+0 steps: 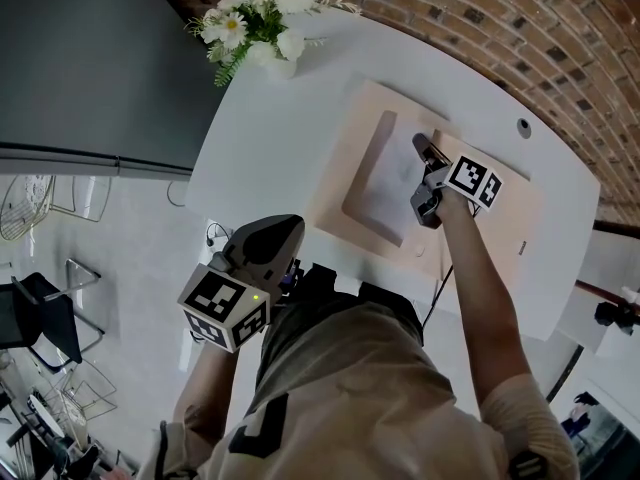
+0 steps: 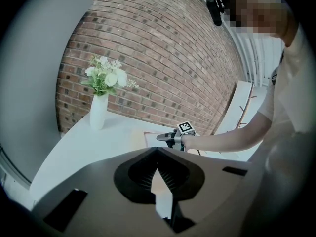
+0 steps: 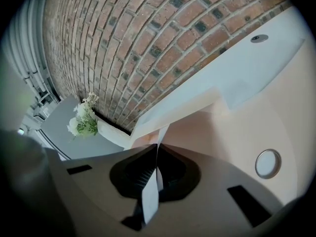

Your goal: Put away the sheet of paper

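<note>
A white sheet of paper (image 1: 385, 193) lies over an open peach folder (image 1: 350, 138) on the white table (image 1: 260, 138). My right gripper (image 1: 424, 154) is shut on the sheet's right edge. In the right gripper view the sheet (image 3: 149, 196) runs edge-on between the closed jaws of that gripper (image 3: 157, 149), above the folder (image 3: 237, 127). My left gripper (image 1: 290, 233) hangs low by the person's waist, off the table's near edge. In its own view the left gripper (image 2: 158, 151) has its jaws together with nothing in them, and the right gripper (image 2: 170, 137) shows far ahead.
A white vase of flowers (image 1: 262, 23) stands at the table's far left corner, also seen as the vase (image 2: 98, 111). The folder has a round snap button (image 3: 268, 163). A cable grommet (image 1: 523, 126) sits in the table near the brick wall (image 1: 500, 28). A dark panel (image 1: 90, 58) stands left.
</note>
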Available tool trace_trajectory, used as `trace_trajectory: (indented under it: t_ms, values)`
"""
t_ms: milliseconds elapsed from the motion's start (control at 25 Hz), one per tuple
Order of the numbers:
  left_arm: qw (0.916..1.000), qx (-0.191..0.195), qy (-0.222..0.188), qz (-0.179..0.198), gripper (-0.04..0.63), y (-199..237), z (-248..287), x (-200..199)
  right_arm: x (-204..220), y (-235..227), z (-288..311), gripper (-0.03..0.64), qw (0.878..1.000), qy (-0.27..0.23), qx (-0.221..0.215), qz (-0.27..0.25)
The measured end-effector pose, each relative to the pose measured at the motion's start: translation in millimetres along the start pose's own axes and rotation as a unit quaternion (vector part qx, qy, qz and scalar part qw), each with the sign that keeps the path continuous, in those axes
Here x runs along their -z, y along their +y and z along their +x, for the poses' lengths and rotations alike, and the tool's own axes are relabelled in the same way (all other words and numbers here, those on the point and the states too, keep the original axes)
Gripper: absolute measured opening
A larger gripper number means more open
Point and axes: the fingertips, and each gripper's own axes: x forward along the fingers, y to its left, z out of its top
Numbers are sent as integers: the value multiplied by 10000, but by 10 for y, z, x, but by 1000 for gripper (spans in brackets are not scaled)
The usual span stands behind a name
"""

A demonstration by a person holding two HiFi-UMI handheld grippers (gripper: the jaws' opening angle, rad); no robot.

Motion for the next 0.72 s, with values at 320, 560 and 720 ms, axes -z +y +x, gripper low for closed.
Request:
trace_trajectory:
  t_ms: [320, 560, 720]
  values:
    - [10000, -15, -6, 9, 14, -3, -17, 8, 8, -1, -9, 23, 10000, -3, 10, -14]
    - [10000, 17, -1, 22, 14, -2, -13, 8, 11, 16, -23, 23, 10000, 11, 30, -76]
    - [10000, 57, -6, 36, 14, -17, 7, 7, 15, 7, -34, 23, 10000, 7, 54, -75]
